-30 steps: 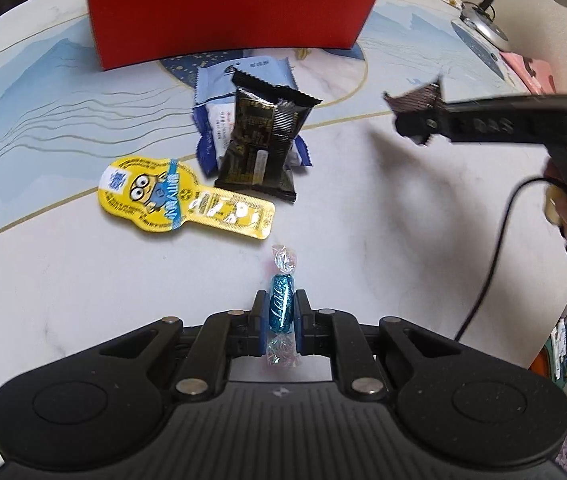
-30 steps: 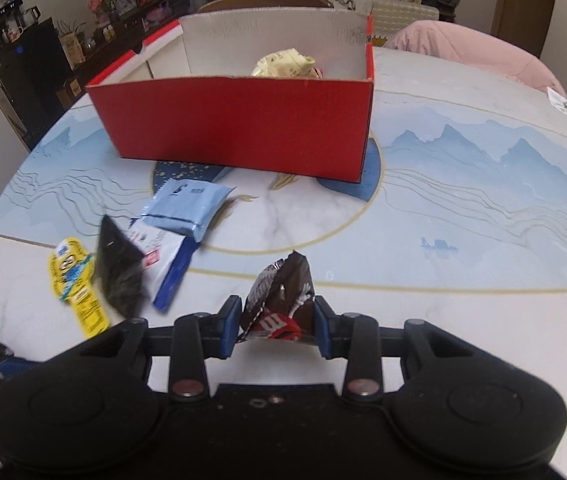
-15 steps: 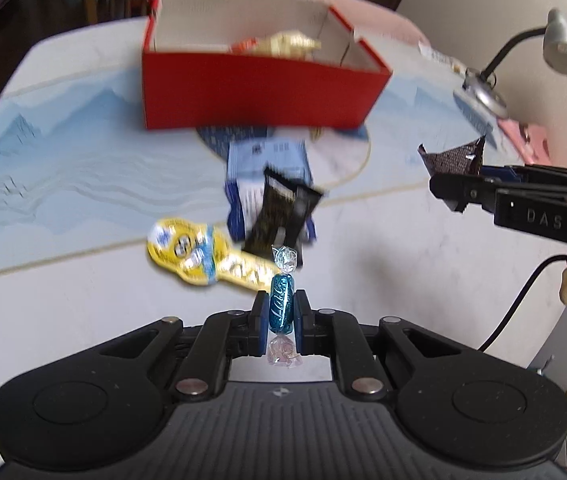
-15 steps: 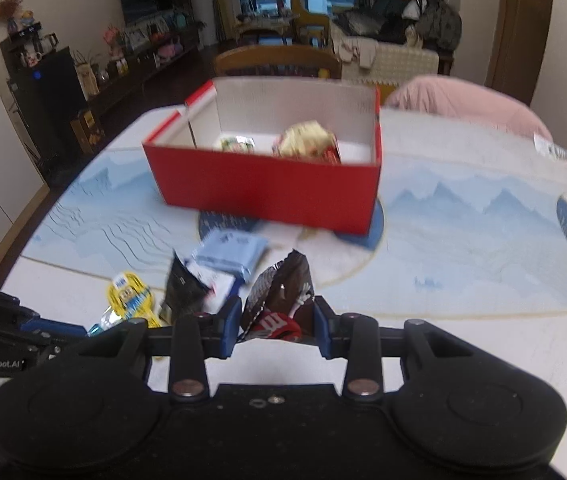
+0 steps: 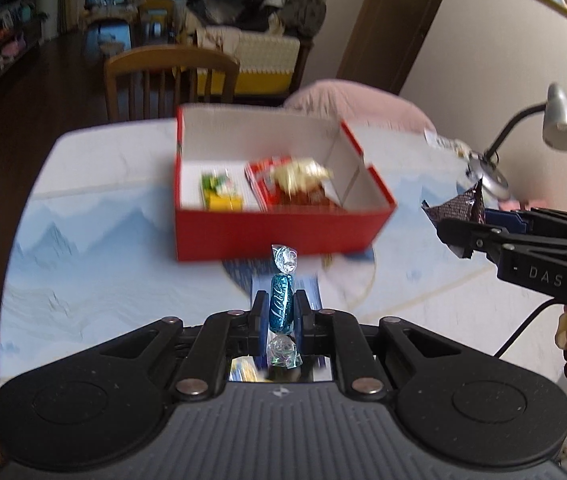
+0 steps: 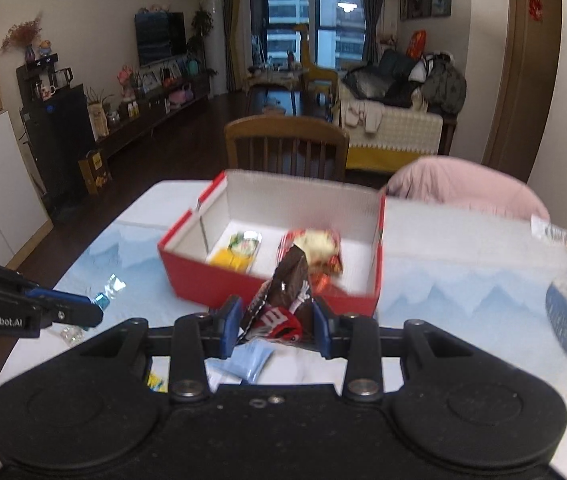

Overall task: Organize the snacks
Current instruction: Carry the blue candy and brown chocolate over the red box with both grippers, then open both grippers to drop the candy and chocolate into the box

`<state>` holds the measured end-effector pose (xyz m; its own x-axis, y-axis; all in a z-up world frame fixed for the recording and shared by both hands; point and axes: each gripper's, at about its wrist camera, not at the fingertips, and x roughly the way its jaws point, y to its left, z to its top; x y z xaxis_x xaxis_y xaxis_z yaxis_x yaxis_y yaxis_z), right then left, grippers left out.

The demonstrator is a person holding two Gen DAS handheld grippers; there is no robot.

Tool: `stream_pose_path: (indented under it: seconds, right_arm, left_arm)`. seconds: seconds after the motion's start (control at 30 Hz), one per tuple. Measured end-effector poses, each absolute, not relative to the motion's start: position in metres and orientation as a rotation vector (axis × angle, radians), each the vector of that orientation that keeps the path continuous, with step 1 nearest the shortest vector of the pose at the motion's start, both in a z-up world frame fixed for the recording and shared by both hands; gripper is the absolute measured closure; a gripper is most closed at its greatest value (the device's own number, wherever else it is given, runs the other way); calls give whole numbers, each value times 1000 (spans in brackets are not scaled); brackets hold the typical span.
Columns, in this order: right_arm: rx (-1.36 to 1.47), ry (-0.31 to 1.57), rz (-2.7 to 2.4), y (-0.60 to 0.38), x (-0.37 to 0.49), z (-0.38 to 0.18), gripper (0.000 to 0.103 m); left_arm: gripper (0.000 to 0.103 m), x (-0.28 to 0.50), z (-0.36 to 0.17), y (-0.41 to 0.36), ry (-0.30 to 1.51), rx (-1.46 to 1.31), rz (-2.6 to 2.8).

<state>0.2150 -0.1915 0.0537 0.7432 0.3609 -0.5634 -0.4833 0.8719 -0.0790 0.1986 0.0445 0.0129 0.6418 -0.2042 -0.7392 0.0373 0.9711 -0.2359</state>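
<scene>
My left gripper [image 5: 281,308] is shut on a blue twist-wrapped candy [image 5: 281,304], held upright above the table in front of the red box [image 5: 275,232]. My right gripper [image 6: 276,316] is shut on a brown M&M's packet [image 6: 283,300], also raised and close to the box [image 6: 267,292]. The box is open and holds a yellow-green snack [image 5: 219,192] on its left and a red packet with a cream wrapper [image 5: 295,178] on its right. The right gripper shows in the left wrist view [image 5: 479,224]; the left gripper shows in the right wrist view [image 6: 95,312].
A light blue packet [image 6: 249,362] and a yellow snack [image 6: 157,382] lie on the table below my right gripper. A desk lamp [image 5: 555,120] stands at the table's right edge. A wooden chair [image 6: 287,148] and a pink cushion [image 6: 467,188] are behind the table.
Both grippers have risen and moved toward the red box with their snacks held. The box's inside has come into view, and the loose snacks on the table have dropped below the fingers.
</scene>
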Motion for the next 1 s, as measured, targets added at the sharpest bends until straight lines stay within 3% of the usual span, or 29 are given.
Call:
stream_pose_path:
  seconds: [0.43, 0.5, 0.57, 0.73, 1.0]
  right_arm:
    - [-204, 507, 427, -175, 289, 90, 67]
    - [-208, 510, 421, -172, 303, 90, 73]
    - [-228, 514, 402, -168, 317, 88, 73]
    - [-251, 571, 396, -162, 352, 72, 80]
    - [-258, 676, 402, -161, 382, 33, 78]
  left_arm:
    - [91, 281, 50, 47, 808, -126, -87]
    - [91, 294, 51, 45, 804, -99, -74]
    - [91, 308, 51, 44, 807, -82, -59]
    - [91, 344, 39, 44, 842, -54, -33]
    - [91, 390, -6, 42, 960, -47, -15]
